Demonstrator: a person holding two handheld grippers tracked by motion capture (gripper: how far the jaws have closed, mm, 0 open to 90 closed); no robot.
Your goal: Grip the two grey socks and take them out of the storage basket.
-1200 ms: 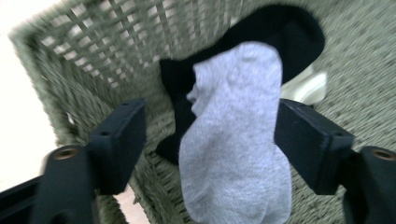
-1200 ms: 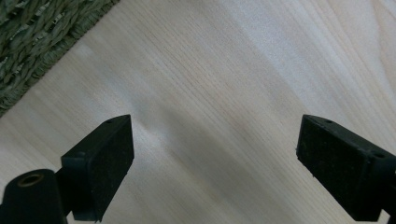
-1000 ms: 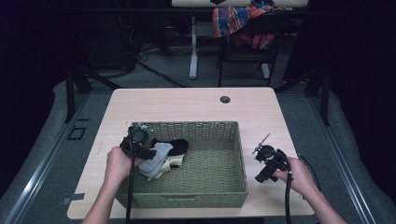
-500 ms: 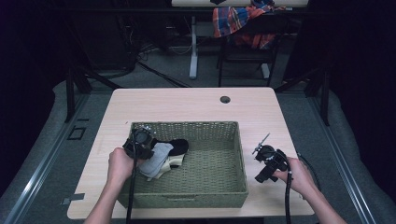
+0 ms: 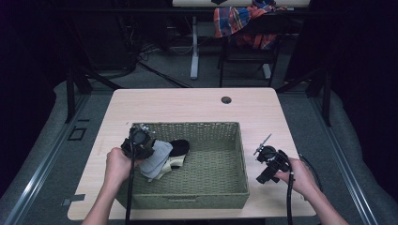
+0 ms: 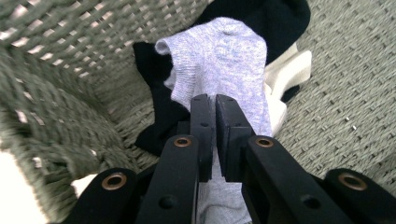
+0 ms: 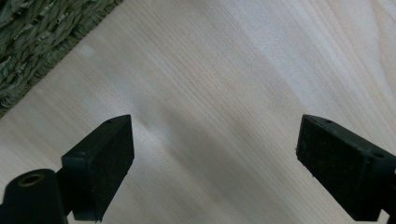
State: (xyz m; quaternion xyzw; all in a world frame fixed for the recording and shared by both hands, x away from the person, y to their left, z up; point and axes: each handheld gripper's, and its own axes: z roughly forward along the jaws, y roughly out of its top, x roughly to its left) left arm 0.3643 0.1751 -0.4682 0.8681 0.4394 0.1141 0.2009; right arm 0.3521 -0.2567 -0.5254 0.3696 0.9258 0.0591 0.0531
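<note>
A woven green basket (image 5: pixel 197 125) stands on the wooden table (image 5: pixel 187 105). In its left part lies a small heap of socks: a grey sock (image 5: pixel 157 157) on top, a black sock (image 5: pixel 178 146) and a cream sock (image 5: pixel 171 164). My left gripper (image 5: pixel 146 149) reaches over the basket's left wall. Its jaws have just been closing. In the left gripper view the gripper (image 6: pixel 215 100) is shut on the grey sock (image 6: pixel 224 56), with the fabric pinched between the pads. My right gripper (image 5: pixel 261 165) hovers over bare table right of the basket, open (image 7: pixel 215 163) and empty.
The basket's wall (image 6: pixel 56 46) rises close on the left of the left gripper. The basket's corner (image 7: pixel 37 37) lies beyond the right gripper. A small dark round hole (image 5: pixel 226 100) sits at the table's far edge. A chair with a plaid cloth (image 5: pixel 239 18) stands behind the table.
The left gripper has shifted slightly toward the sock heap and its jaws have shut on the grey sock. The right hand has kept still.
</note>
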